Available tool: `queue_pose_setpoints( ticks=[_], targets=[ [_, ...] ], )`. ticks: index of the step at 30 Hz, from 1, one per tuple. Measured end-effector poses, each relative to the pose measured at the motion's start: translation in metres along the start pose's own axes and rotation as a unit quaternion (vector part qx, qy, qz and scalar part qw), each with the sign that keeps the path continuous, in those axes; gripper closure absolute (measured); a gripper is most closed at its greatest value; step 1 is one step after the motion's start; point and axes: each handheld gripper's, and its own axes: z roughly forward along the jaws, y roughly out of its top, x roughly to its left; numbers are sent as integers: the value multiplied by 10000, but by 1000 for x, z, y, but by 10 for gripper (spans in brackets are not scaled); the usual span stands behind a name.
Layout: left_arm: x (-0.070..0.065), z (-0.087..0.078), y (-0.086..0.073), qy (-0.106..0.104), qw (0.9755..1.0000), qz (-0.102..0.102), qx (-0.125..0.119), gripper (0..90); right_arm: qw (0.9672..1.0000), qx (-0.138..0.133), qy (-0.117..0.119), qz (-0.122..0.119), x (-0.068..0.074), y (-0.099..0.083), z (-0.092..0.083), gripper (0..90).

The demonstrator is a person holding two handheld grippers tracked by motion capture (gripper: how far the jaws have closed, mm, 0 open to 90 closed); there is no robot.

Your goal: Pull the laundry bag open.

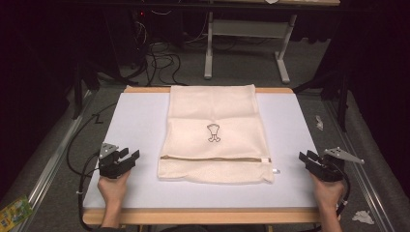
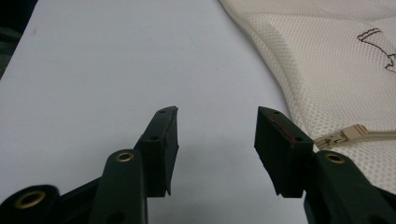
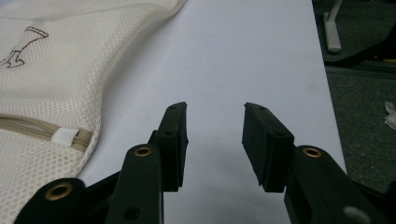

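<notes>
a cream mesh laundry bag (image 1: 215, 135) lies flat mid-surface, reaching the far edge, zipper (image 1: 215, 158) toward me. my left tongs (image 1: 126, 159) rest near the near-left corner, my right tongs (image 1: 309, 159) near the near-right corner, both gaping wide, gripping nothing, apart from the bag.

Mesh bag (image 1: 215, 133): lying flat on the table (image 1: 135, 121), at its middle, reaching to the far edge.
Zipper (image 1: 212, 158): running across the bag near its near edge.
Zipper pull (image 2: 340, 136): sitting at the zipper's left end, lying on the bag.
Left gripper (image 1: 129, 158): resting at the table's near left, left of the bag and apart from it.
Right gripper (image 1: 305, 158): resting at the table's near right, right of the bag and apart from it.
Cables (image 1: 159, 60): lying on the floor beyond the table.
</notes>
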Motion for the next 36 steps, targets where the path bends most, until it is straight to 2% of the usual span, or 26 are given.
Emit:
queue_pose_setpoints(
  ticks=[21, 28, 36],
  targets=[
    [1, 18, -3, 226, 9994, 81, 233, 491, 9998, 175, -130, 1, -3, -2, 12, 608],
    [2, 19, -3, 263, 9993, 61, 252, 486, 9995, 229, -198, 32, -2, -2, 15, 604],
    [0, 20, -3, 325, 9989, 143, 293, 474, 9994, 266, -239, 12, -1, -4, 18, 592]
  ],
)
